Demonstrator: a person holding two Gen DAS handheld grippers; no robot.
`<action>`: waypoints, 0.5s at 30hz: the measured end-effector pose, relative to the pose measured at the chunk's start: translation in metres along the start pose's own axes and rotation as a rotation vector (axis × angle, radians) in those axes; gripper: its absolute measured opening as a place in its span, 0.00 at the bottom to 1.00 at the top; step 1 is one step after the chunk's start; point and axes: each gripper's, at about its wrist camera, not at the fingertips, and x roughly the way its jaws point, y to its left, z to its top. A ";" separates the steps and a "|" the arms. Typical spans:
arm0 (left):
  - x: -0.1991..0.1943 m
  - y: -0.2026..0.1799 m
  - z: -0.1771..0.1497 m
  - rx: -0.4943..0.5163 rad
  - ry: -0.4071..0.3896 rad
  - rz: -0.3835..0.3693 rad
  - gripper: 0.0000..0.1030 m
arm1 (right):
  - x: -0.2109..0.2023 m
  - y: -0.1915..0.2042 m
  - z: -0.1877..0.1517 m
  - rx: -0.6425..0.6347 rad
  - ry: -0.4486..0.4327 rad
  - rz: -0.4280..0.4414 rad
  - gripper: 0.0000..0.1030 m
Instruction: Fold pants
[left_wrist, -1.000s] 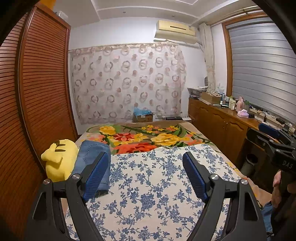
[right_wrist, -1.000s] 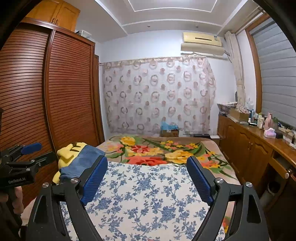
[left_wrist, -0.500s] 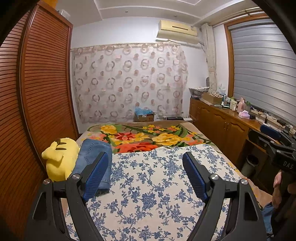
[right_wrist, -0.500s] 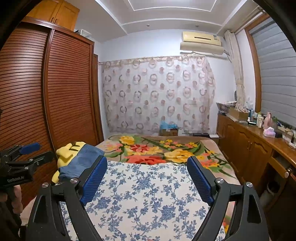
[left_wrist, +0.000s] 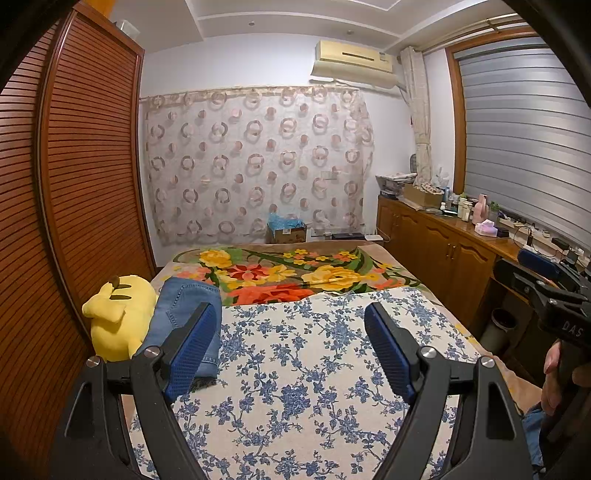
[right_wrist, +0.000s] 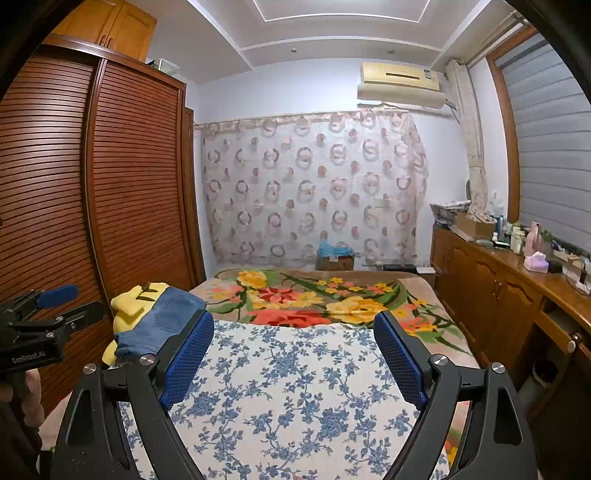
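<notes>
both tools wide open, nothing btwn the jaws. left tool (left_wrist: 291, 343) hangs over the blue-floral sheet (left_wrist: 314, 369) on the bed, pointing a bit down twd the far wall; right tool (right_wrist: 293, 350) sits above the same sheet, closer to level. the pants – folded blue jeans (left_wrist: 184, 317) – lie at the left edge of the bed, partly on the sheet, leaning against a yellow plush toy (left_wrist: 118, 317) that sits next to the slatted wardrobe (left_wrist: 81, 184). in the left wrist view the left finger of the tool overlaps the jeans' near end, but no contact can be made out; in the right wrist view jeans sit just past the left fingertip, resting on the plush. beyond the sheet a flower-print blanket (left_wrist: 288, 273) covers the far half of the bed. each cam catches the other tool at the frame edge w/ a hand on its grip – right hand (left_wrist: 554, 380) at the right edge of the left view. wooden cabinet surface (right_wrist: 517, 266) w/ bottles runs along the right wall.
</notes>
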 end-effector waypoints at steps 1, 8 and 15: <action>0.000 0.000 0.000 0.000 0.000 0.001 0.80 | 0.000 0.000 0.000 0.000 0.000 0.000 0.87; 0.000 0.000 0.000 -0.001 0.000 0.001 0.80 | 0.001 0.000 0.000 0.000 0.001 -0.002 0.87; 0.000 0.000 0.000 -0.001 0.000 0.000 0.80 | 0.001 0.001 0.000 -0.001 0.001 -0.002 0.87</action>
